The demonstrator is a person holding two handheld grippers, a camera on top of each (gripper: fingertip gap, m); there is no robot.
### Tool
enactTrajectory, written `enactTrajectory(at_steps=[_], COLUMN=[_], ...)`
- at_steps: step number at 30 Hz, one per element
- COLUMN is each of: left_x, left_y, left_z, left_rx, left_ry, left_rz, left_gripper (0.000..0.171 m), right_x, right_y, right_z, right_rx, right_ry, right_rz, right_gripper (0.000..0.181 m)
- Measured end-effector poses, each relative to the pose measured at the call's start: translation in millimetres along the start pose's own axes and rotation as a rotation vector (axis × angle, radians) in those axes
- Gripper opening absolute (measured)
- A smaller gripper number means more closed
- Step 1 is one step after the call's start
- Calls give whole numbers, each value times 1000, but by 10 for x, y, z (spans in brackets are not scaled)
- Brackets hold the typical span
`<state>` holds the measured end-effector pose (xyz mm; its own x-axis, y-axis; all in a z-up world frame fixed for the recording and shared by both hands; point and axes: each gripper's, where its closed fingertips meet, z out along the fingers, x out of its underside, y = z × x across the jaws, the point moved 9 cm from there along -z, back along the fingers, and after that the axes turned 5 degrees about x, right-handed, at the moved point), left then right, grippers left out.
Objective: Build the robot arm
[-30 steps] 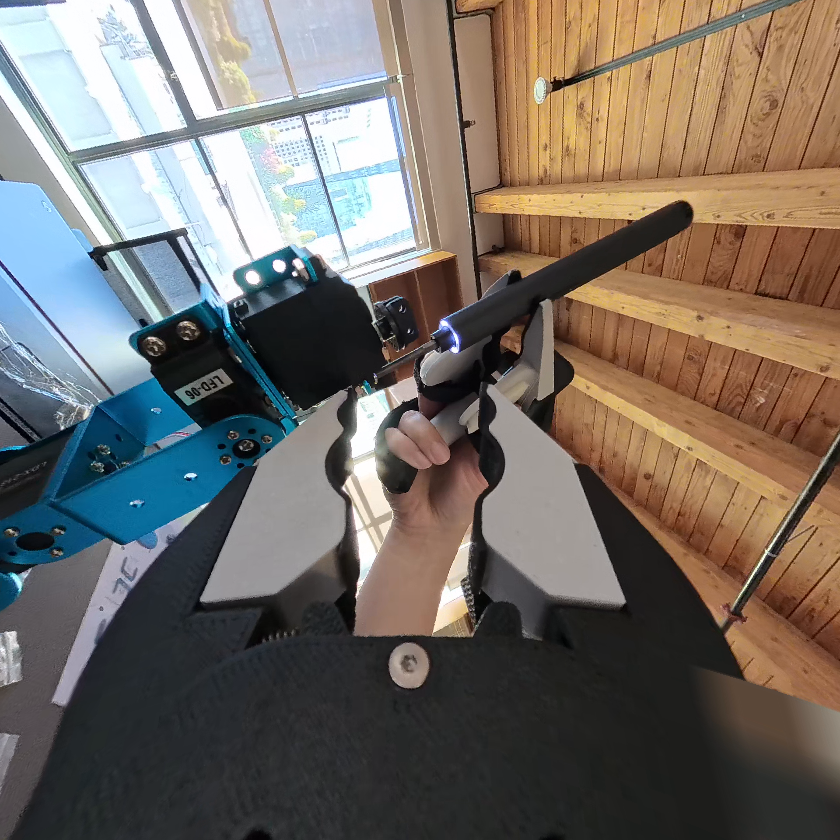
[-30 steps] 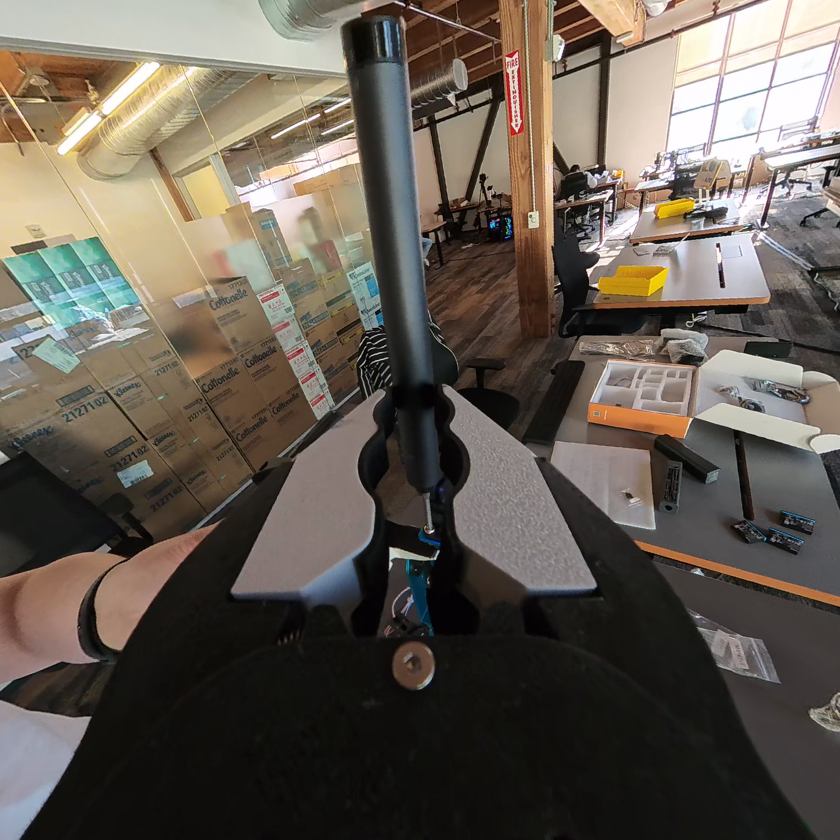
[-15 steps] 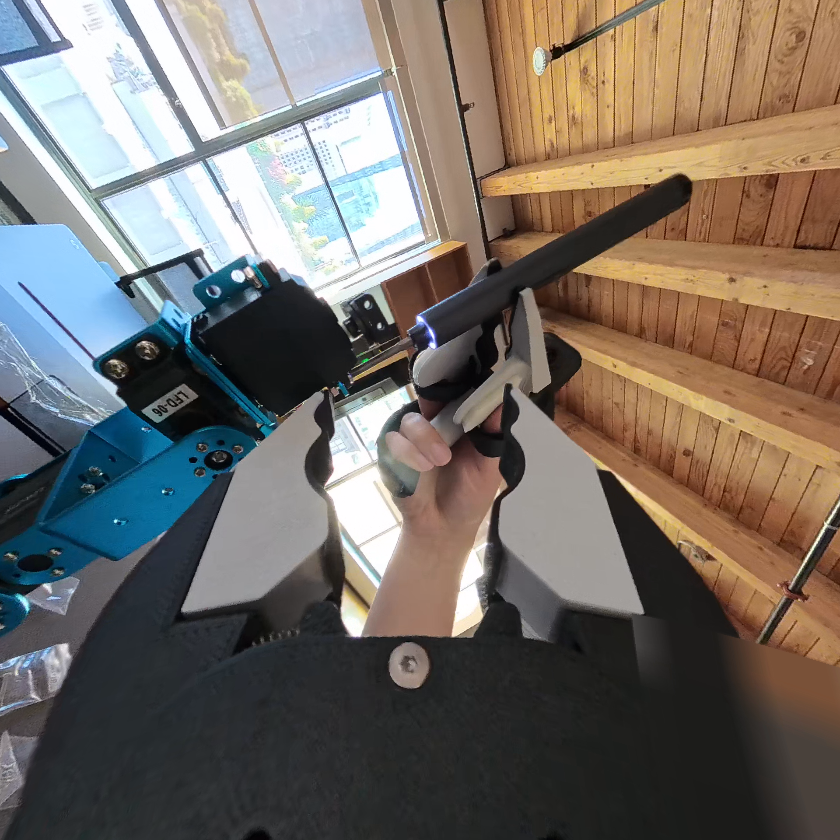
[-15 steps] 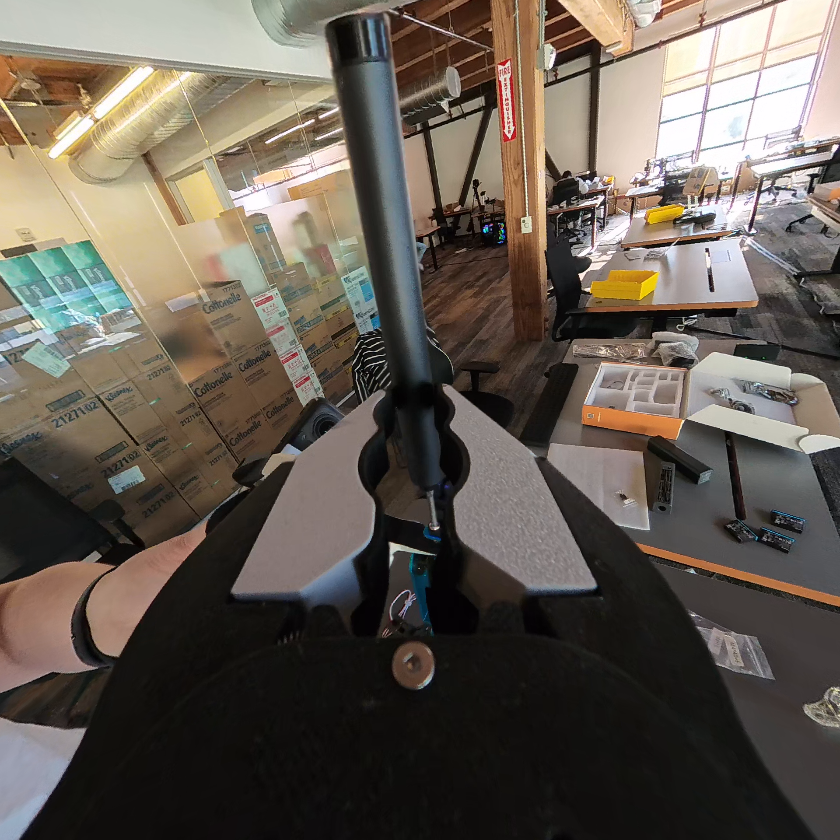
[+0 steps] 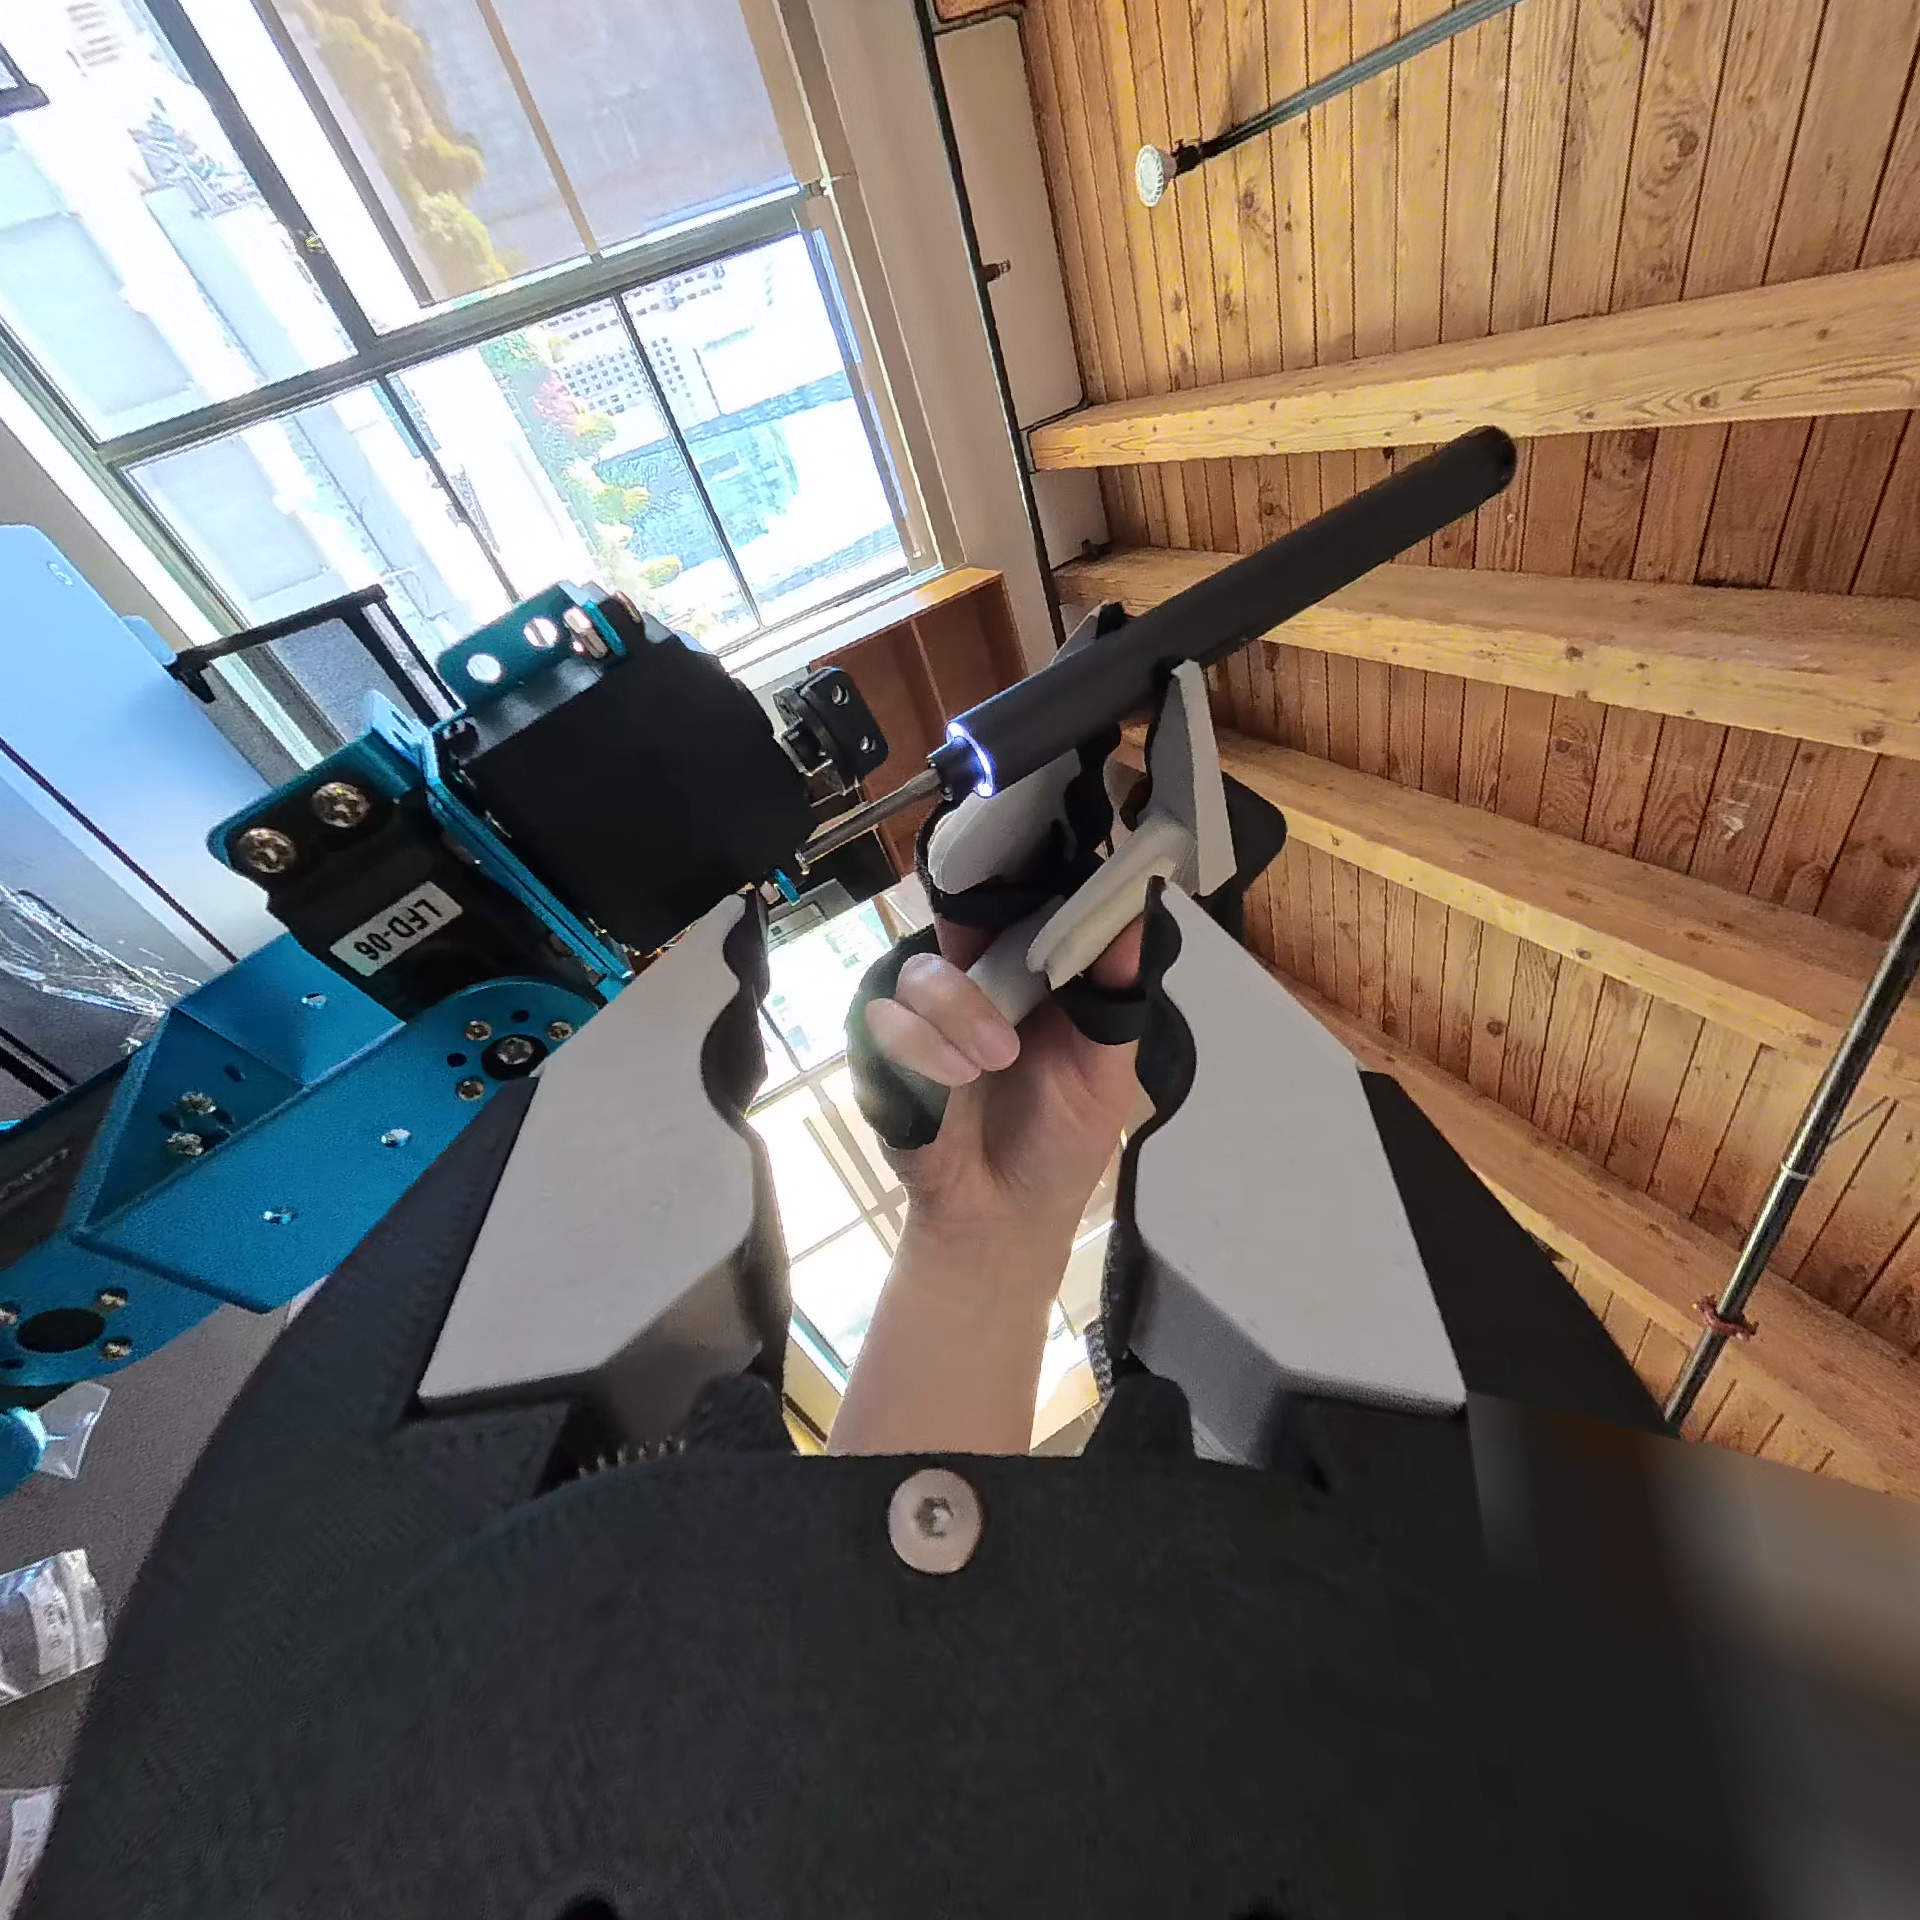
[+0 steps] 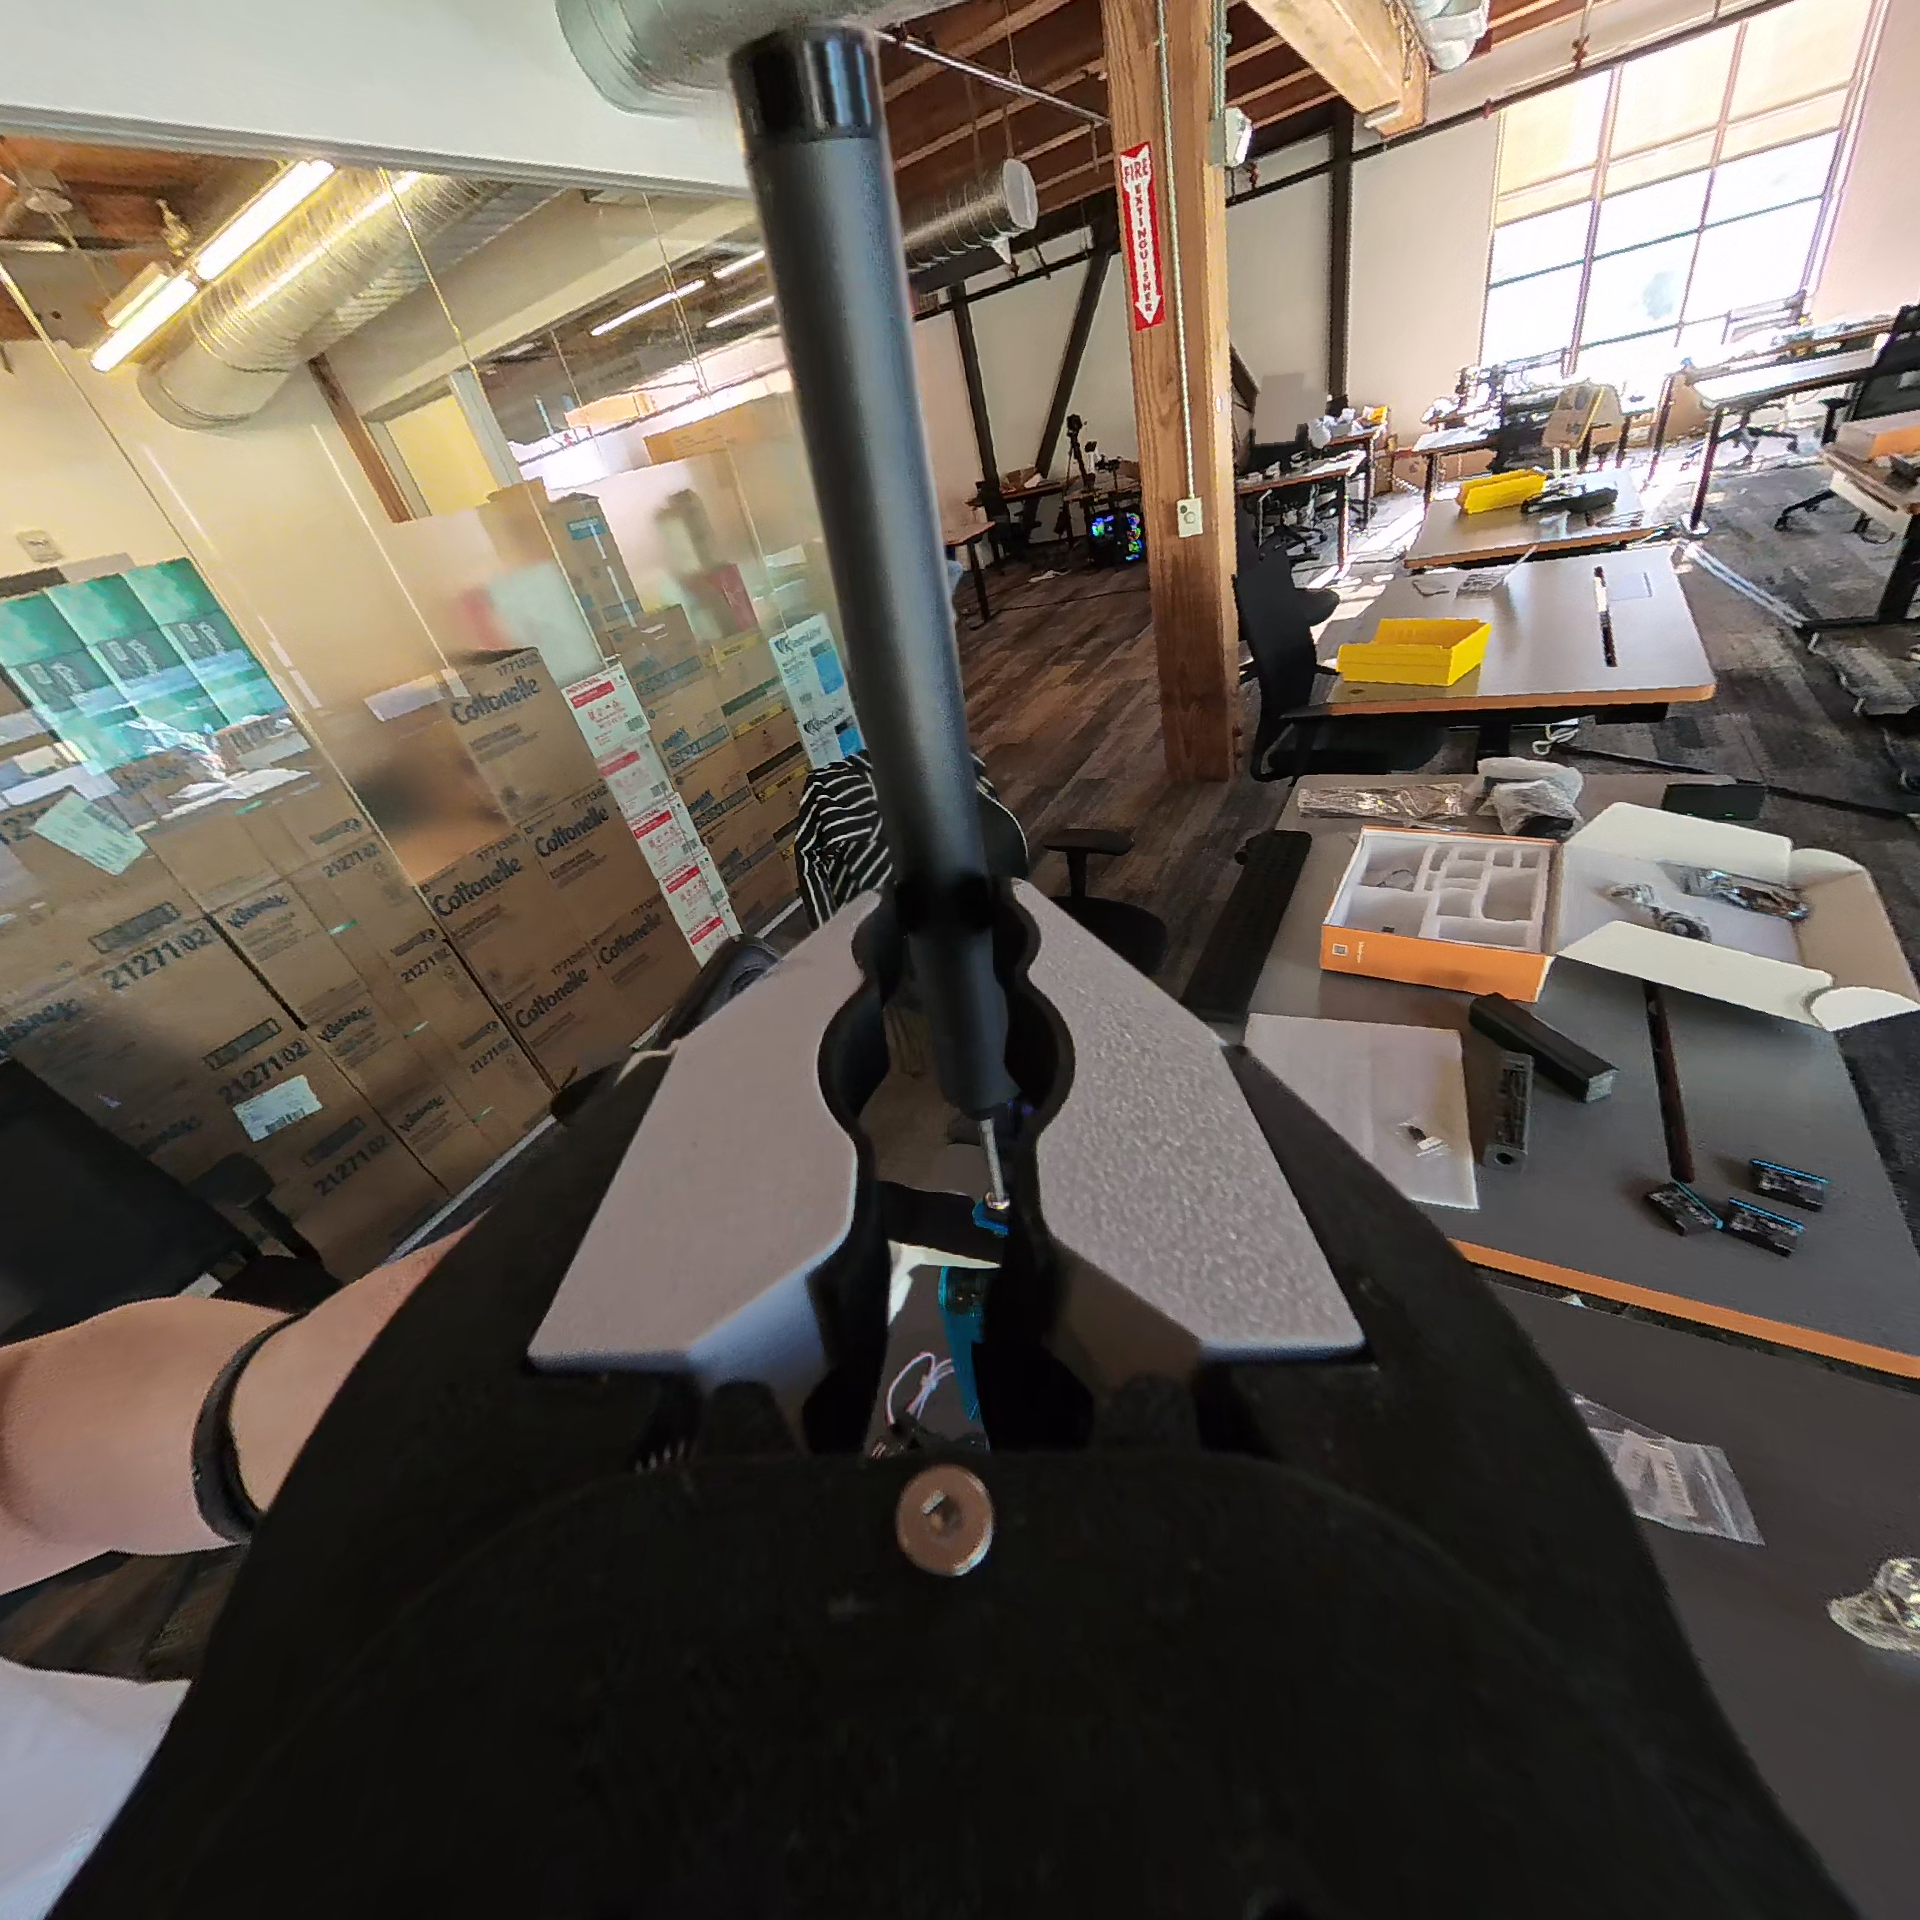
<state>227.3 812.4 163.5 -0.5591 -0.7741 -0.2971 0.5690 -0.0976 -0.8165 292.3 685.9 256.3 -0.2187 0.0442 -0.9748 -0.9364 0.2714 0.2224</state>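
Note:
My right gripper (image 6: 951,914) is shut on a dark grey electric screwdriver (image 6: 883,540) that stands upright between its fingers. The bit rests on a small screw in a blue bracket (image 6: 987,1210) just below the fingers. In the left wrist view the same screwdriver (image 5: 1247,603) has its front light on. Its bit meets the edge of a blue metal robot-arm assembly (image 5: 239,1122) that carries a black servo (image 5: 623,790). My left gripper (image 5: 951,914) is open and empty, with its left finger close beside the servo. A person's hand (image 5: 997,1101) holds the right gripper.
A grey table (image 6: 1714,1236) to the right holds an orange box with a white foam insert (image 6: 1444,914), black parts and small plastic bags (image 6: 1662,1475). Stacked cardboard boxes (image 6: 499,862) stand behind a glass wall. A window (image 5: 468,364) and wooden ceiling beams (image 5: 1507,374) are beyond. My hands' fingertips stand some 6 cm from each other.
The left wrist view has swung slightly, so the blue assembly shifted a little in it. The screwdriver bit has stayed on the screw. Both grippers have kept their openings.

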Motion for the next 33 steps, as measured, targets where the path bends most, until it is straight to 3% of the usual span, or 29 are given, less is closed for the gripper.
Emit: enactTrajectory(at_steps=[18, 33], left_x=[67, 70], left_y=[56, -46], left_z=[-91, -246], left_rx=[10, 34], left_ry=[42, 36], left_rz=[7, 39], left_gripper=[48, 55], right_x=[14, 37], right_y=[-7, 7], right_z=[21, -19], right_rx=[-9, -24], right_ry=[21, -3], right_rz=[16, 14], right_gripper=[16, 15])
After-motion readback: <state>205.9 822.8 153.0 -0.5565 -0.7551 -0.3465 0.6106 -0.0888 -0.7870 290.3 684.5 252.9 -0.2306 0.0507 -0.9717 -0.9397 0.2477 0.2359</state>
